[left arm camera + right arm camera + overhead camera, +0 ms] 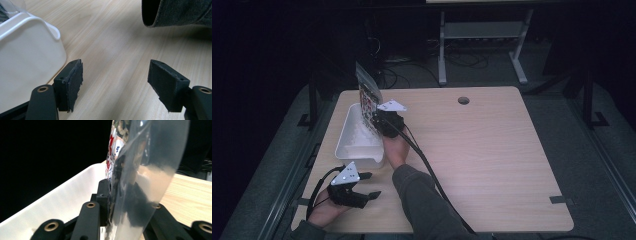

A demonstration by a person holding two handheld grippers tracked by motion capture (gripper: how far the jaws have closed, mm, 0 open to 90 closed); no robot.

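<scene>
Clear plastic snack bag [368, 97] with red, white and dark print, standing upright on edge, tilted a little toward 11 o'clock, pinched low down between the jaws of the right gripper [384, 121] and rising over the right-hand rim of the white plastic tub [357, 145]. Seen up close in the right gripper view [135, 182]: glossy, see-through film, dark contents showing inside. Tub rectangular, open-topped, lying at the table's 9 o'clock side, long axis running 12 to 6.
</scene>
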